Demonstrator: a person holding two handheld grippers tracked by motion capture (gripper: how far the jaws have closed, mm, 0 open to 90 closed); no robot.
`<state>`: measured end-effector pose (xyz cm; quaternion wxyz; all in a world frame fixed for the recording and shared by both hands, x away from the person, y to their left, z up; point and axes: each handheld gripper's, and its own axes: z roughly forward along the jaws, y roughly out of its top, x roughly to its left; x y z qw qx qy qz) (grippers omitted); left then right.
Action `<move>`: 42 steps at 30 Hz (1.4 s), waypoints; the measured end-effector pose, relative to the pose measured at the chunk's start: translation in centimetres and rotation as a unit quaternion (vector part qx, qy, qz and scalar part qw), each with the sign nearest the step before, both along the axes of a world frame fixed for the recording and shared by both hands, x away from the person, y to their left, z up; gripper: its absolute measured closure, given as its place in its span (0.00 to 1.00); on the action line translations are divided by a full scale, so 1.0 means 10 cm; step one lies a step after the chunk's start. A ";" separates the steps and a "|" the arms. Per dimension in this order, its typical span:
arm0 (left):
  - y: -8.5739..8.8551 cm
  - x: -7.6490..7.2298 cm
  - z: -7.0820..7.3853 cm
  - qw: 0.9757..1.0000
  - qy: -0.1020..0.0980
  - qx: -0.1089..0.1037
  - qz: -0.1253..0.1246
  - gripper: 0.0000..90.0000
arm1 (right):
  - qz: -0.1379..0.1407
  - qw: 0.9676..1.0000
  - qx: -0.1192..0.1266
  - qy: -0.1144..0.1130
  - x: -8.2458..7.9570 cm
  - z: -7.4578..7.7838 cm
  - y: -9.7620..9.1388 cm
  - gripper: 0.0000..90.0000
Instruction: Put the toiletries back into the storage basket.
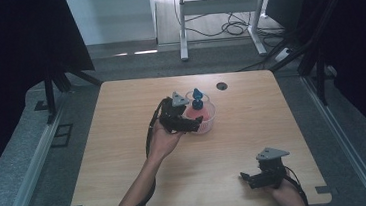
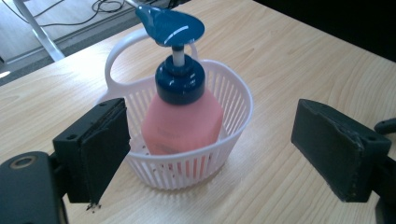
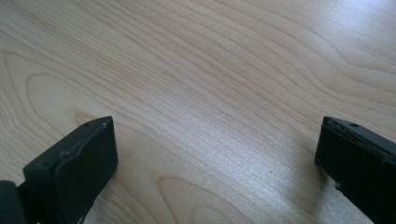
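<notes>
From the high view we see our left gripper [image 1: 194,123] at the white basket [image 1: 207,122] mid-table, from its own view jaws apart around the light, flexible basket with its top-heavy pink pump bottle [image 2: 181,123], best gripped by the rim, while our right gripper [image 3: 215,163] hangs wide open over bare table [image 3: 210,70].

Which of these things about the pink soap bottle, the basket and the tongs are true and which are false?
1. The pink soap bottle stands inside the white basket. True.
2. The bottle's pump top is red. False: it is blue.
3. The left tongs are open, one jaw on each side of the basket. True.
4. The right tongs are squeezing the bottle. False: they are open over bare wooden table.
5. The basket lies tipped over. False: it stands upright.
</notes>
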<state>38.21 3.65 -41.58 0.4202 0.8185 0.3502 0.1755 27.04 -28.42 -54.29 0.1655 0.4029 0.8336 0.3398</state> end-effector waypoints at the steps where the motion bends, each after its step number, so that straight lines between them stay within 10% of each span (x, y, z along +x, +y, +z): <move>1: 0.01 -0.01 -0.01 1.000 0.000 0.001 -0.001 0.13 | 0.000 1.000 0.000 0.000 0.00 0.00 0.00 0.00; 42: 0.51 -0.55 -0.27 1.000 0.009 -0.028 0.006 0.13 | -0.001 1.000 0.000 -0.001 0.00 0.00 0.01 0.00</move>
